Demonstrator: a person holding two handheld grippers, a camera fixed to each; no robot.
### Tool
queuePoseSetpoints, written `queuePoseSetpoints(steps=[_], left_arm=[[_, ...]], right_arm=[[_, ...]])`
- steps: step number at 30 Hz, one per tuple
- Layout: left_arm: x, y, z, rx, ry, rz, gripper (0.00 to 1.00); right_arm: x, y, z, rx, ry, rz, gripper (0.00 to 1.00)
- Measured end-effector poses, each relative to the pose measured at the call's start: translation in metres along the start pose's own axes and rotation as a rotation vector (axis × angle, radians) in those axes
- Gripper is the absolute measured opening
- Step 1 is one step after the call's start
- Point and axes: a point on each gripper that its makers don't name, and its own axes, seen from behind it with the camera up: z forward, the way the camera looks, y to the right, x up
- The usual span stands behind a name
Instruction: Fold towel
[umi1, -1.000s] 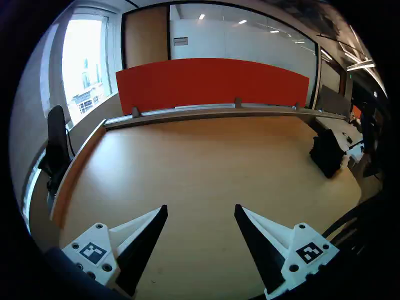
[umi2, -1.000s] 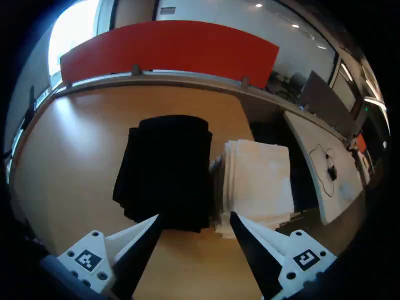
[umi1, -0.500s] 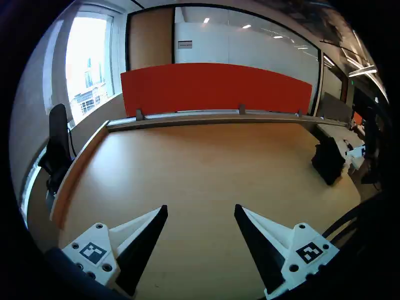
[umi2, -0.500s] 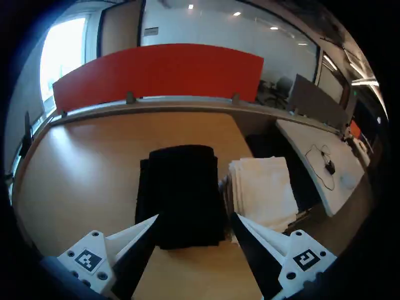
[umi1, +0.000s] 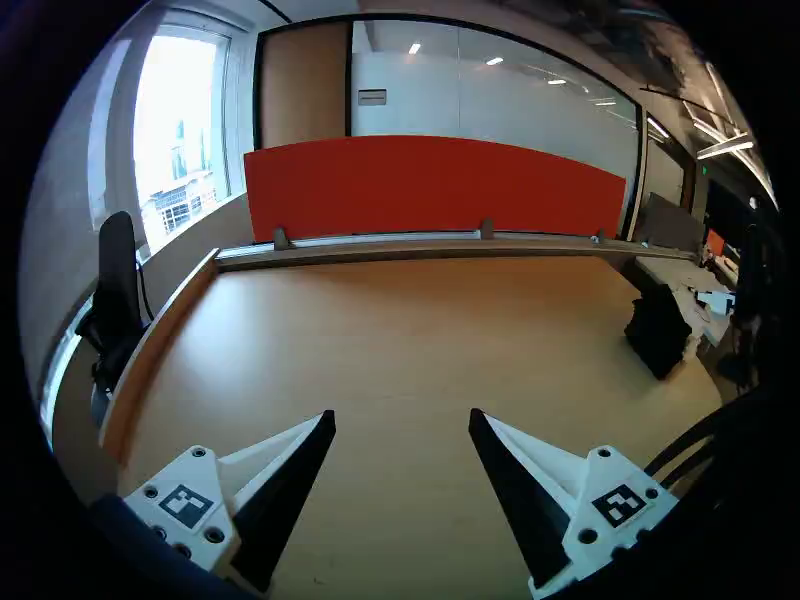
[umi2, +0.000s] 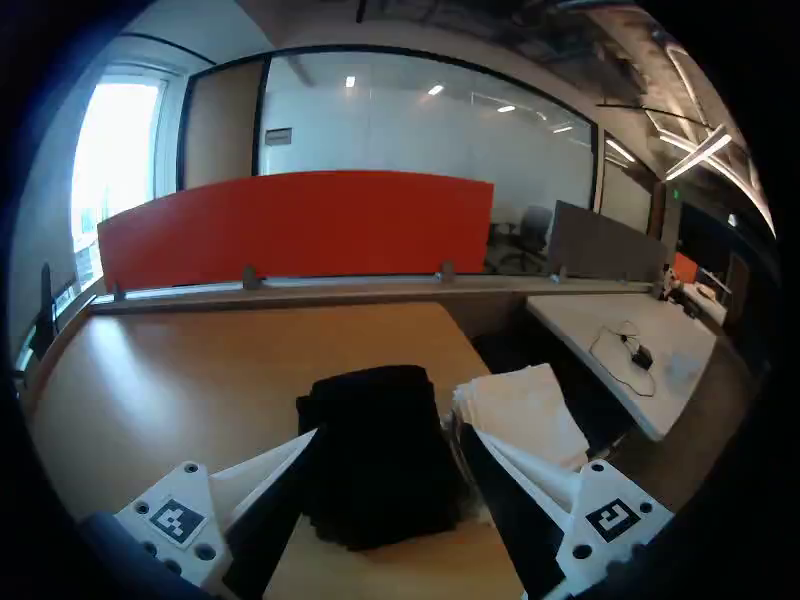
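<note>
In the right gripper view a stack of folded black towels (umi2: 378, 450) lies on the wooden desk (umi2: 200, 390), with a stack of folded white towels (umi2: 520, 410) beside it on the right. My right gripper (umi2: 390, 440) hangs open just over the black stack, its fingers spread on either side of it without touching. In the left gripper view my left gripper (umi1: 400, 420) is open above bare wooden desk (umi1: 400, 320). The black stack (umi1: 658, 328) shows far off at the desk's right edge.
A red divider panel (umi1: 430, 190) runs along the back of the desk. A black chair (umi1: 112, 290) stands at the left by the window. To the right, a second white desk (umi2: 630, 355) carries a cable and small items.
The right gripper view has tilted up and drawn back: the towel stacks have slid down toward the fingers and more of the room shows. The left gripper has barely moved.
</note>
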Motion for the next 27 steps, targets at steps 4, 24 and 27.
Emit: queuePoseSetpoints(steps=[4, 24, 27], left_arm=[[0.001, -0.001, 0.000, 0.001, 0.005, 0.002, 0.99], [0.060, -0.036, 0.015, 0.069, 0.177, -0.012, 0.99], [0.075, -0.044, 0.016, 0.084, 0.218, -0.019, 0.99]], right_arm=[[0.011, -0.004, -0.004, -0.001, 0.054, 0.006, 1.00], [0.071, -0.036, -0.025, 0.028, 0.237, -0.008, 1.00], [0.076, -0.039, -0.025, 0.030, 0.245, -0.012, 1.00]])
